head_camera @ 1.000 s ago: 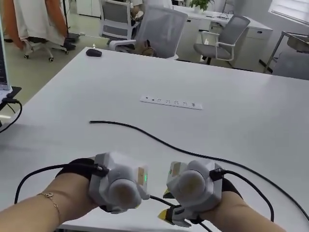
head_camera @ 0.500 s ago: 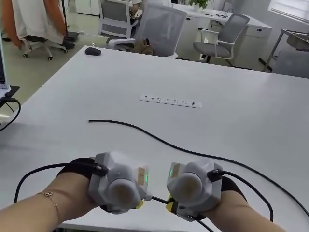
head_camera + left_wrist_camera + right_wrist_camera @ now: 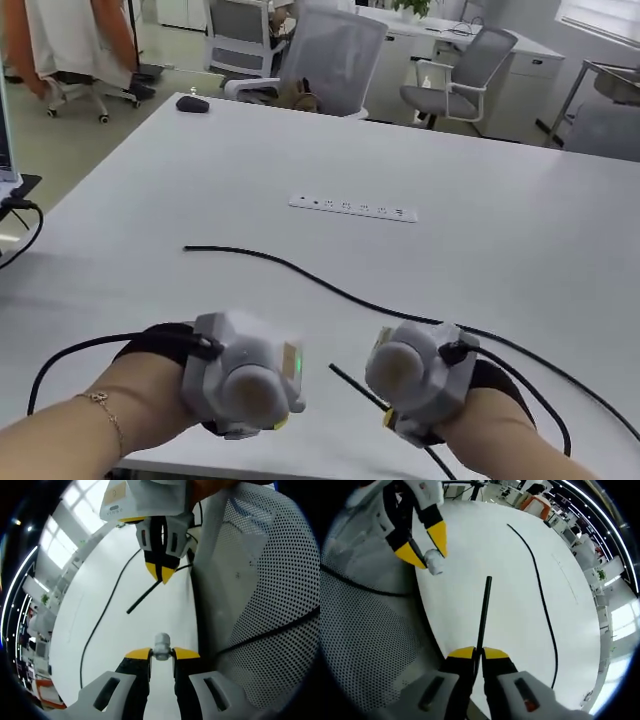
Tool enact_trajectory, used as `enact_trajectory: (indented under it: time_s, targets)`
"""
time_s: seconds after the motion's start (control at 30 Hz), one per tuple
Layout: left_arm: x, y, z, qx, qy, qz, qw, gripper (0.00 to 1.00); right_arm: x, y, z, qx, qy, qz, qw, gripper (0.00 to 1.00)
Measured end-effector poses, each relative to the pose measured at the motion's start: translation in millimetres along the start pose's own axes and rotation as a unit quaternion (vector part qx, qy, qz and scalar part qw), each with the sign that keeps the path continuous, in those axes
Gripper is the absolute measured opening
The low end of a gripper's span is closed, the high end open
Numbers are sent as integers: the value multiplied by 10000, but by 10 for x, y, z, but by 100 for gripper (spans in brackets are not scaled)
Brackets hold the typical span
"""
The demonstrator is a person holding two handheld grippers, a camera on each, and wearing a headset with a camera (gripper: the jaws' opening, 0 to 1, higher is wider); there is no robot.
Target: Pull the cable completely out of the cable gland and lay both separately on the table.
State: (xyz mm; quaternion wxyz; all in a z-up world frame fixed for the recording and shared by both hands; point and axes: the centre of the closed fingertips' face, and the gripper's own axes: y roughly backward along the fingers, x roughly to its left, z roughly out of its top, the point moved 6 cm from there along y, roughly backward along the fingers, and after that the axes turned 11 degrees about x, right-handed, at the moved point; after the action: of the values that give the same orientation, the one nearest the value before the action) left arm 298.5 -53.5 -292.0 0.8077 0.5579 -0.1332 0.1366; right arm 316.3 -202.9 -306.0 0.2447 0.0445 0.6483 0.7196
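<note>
- Separation looks done: the end of the cable [image 3: 483,615] is out of the cable gland [image 3: 161,646], with a gap between them.
- Gland sits clamped in the left hand-held gripper [image 3: 161,655]; the right hand-held gripper [image 3: 474,654] pinches the cable, both on the person's side of the power strip [image 3: 348,209].
- Remaining, by my judgement: lay each on the bench [image 3: 300,150], apart.

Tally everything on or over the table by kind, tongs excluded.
Cable gland: 1
Clamped black cable, in right tongs: 1
Loose black cable on table: 1
Power strip: 1
Mouse: 1
Total: 5, or 4 if both cables join out of sight.
</note>
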Motion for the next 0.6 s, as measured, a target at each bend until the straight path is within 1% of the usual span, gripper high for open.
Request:
enact_trajectory:
  time_s: [0.07,0.1,0.13,0.17,0.23,0.27,0.3,0.33,0.4,0.43,0.47,0.5,0.53,0.6]
  targets:
    - [2,8,14,-45,42,-1,10000,18,0,12,-8,-37,-108,32,9999,3]
    - [5,9,13,-43,44,0,10000,18,4,23,-2,-95,-173,76,9998,3]
    - [8,10,7,-29,34,9,10000,18,11,33,32,-292,-406,196,9986,3]
    - [9,12,0,-14,31,6,10000,18,-1,47,54,-410,-516,257,9975,3]
    - [17,15,-20,13,-15,7,10000,18,-49,104,118,-755,-949,431,9917,3]
    - [29,19,-26,17,-17,17,10000,18,-82,132,167,-1030,-1243,625,9849,3]
    - [50,25,-31,9,-3,32,10000,18,-109,152,188,-1165,-1413,726,9804,3]
    - [64,29,-31,-10,24,38,10000,18,-179,182,214,-1340,-1539,759,9760,3]
    - [79,31,-29,-36,75,40,10000,18,-291,223,244,-1503,-1659,696,9721,3]
    - [70,28,-25,-37,70,31,10000,18,-391,242,271,-1614,-1800,677,9680,3]
    - [63,24,-23,-28,33,15,10000,18,-460,255,297,-1726,-1904,676,9640,3]
    - [53,16,-21,-7,-16,1,10000,18,-566,271,335,-1856,-2086,723,9575,3]
    - [42,13,-19,3,-39,-11,10000,18,-643,281,360,-1900,-2176,755,9544,3]
    - [10,3,-20,47,-108,-65,9999,18,-813,304,412,-1999,-2242,673,9514,3]
